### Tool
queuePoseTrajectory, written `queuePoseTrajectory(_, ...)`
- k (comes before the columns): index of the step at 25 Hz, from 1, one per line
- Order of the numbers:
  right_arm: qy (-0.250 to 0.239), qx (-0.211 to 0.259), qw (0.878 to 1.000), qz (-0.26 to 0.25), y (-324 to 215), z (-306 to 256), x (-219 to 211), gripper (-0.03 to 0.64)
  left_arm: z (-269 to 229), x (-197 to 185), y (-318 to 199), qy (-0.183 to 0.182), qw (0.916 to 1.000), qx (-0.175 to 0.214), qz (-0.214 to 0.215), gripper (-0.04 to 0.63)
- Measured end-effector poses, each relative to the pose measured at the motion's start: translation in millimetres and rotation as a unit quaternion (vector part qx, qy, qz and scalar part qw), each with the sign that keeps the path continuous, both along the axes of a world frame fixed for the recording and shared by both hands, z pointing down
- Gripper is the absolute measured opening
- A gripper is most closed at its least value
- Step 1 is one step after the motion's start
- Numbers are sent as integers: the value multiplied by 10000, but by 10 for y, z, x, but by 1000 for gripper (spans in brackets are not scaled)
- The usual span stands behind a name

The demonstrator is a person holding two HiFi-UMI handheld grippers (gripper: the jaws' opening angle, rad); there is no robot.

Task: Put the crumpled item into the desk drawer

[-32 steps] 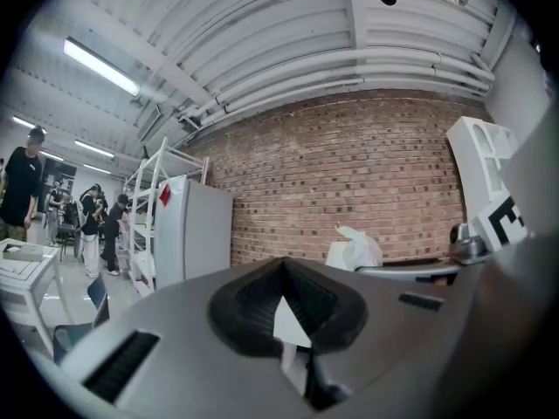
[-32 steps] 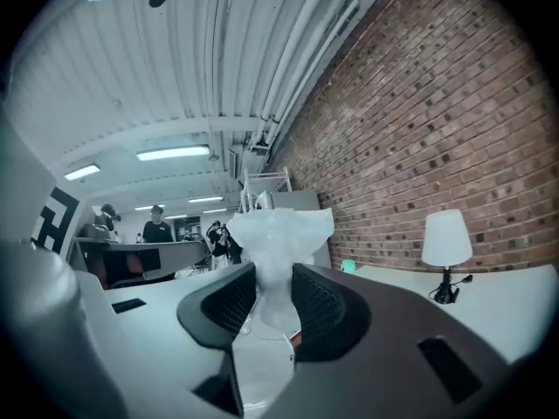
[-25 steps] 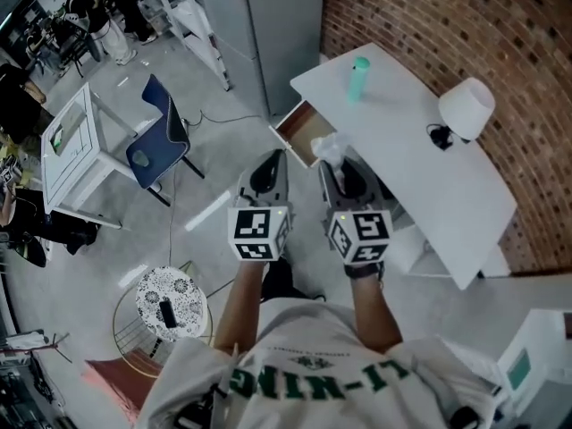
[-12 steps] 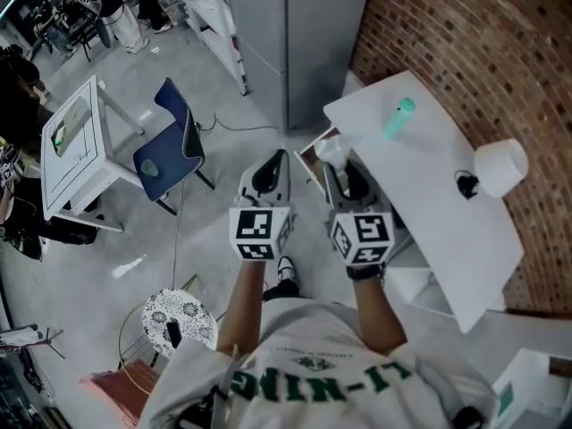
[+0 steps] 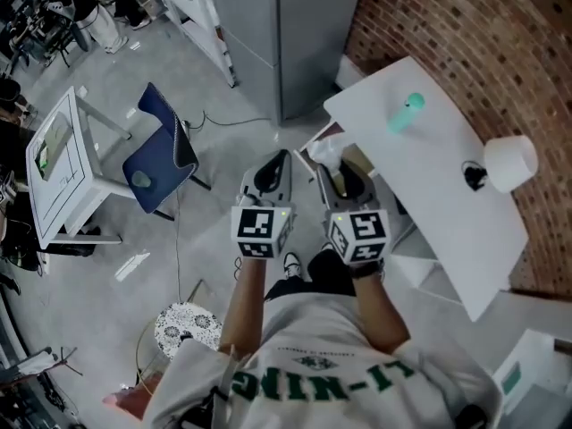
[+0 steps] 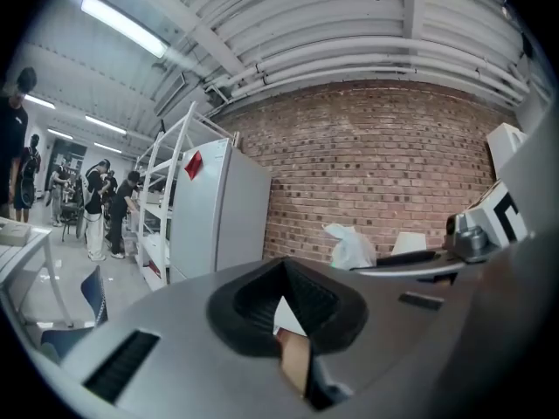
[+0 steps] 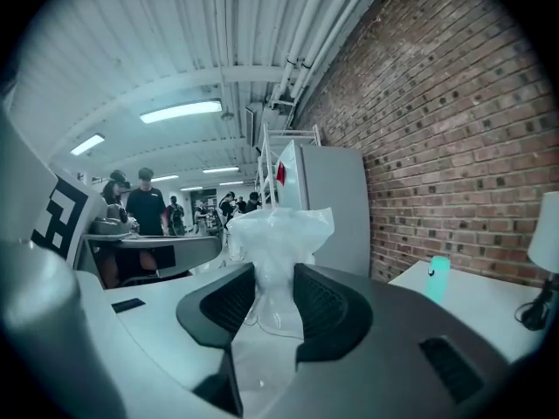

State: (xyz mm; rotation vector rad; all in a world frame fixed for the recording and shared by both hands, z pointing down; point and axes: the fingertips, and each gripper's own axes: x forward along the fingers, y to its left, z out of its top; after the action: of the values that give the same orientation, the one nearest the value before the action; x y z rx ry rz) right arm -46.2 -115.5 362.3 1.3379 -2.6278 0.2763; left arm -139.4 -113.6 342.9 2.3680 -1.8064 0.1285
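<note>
My right gripper [image 5: 332, 172] is closed on a crumpled clear-white plastic item [image 5: 325, 153], whose bunched top sticks up past the jaws [image 7: 278, 232]. The jaws are opening a little, with the plastic still pinched between the pads. It hovers at the near corner of the open desk drawer [image 5: 306, 160], whose brown inside shows beside the gripper. The white desk [image 5: 438, 186] runs off to the right. My left gripper [image 5: 272, 164] sits level beside it, to the left, over the floor, jaws together and empty [image 6: 293, 321].
A teal bottle [image 5: 404, 113] and a white lamp [image 5: 509, 161] stand on the desk. A brick wall [image 5: 500, 43] backs it. A grey cabinet [image 5: 295, 34] stands ahead, a blue chair [image 5: 159, 155] and white table [image 5: 55, 177] to the left, and a speckled stool [image 5: 188, 329] near my feet.
The view has swung, so the desk and drawer lie differently in the picture. Both grippers keep their places, and the right one still carries the plastic, now beside the drawer's corner.
</note>
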Motion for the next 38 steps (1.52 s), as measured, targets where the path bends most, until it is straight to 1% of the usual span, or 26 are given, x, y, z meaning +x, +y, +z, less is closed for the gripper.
queuePoseTrajectory(2, 54, -86, 9999, 133, -84, 94, 102, 135, 118, 101, -121, 58, 9998, -91, 171, -2)
queuePoseTrajectory(6, 172, -297, 9986, 392, -289, 323, 358, 137, 305, 382, -426, -39, 9980, -177, 606, -2)
queuePoseTrajectory(11, 278, -601, 9961, 583, -646, 640, 621, 137, 575, 650, -830, 36, 9959, -408, 808, -2)
queuePoseTrajectory(16, 462, -1065, 9912, 637, -898, 1076, 893, 137, 969, 898, -1183, 19, 9912, -647, 1157, -2)
queuePoseTrajectory(20, 526, -1620, 9834, 619, -970, 1527, 1022, 137, 1263, 1043, -1351, 55, 9867, -809, 1411, -2)
queuePoseTrajectory(23, 611, -1922, 9776, 598, -1010, 1873, 1047, 137, 1552, 1055, -1401, 78, 9827, -1164, 1437, -2)
queuePoseTrajectory(26, 755, -2163, 9714, 624, -1050, 2252, 1047, 137, 1818, 1012, -1453, 94, 9809, -1340, 1405, -2)
queuePoseTrajectory(28, 922, -2318, 9666, 585, -1090, 2527, 1039, 137, 1978, 985, -1507, 121, 9809, -1374, 1373, -2)
queuePoseTrajectory(31, 1263, -2462, 9599, 448, -1152, 2900, 993, 137, 2176, 949, -1614, 185, 9829, -1305, 1283, -2)
queuePoseTrajectory(34, 1334, -2573, 9563, 392, -1271, 3211, 883, 137, 2361, 918, -1755, 237, 9843, -1220, 1253, -2)
queuePoseTrajectory(38, 1490, -2780, 9485, 287, -1381, 3736, 837, 137, 2653, 902, -1825, 423, 9824, -1352, 1217, -2)
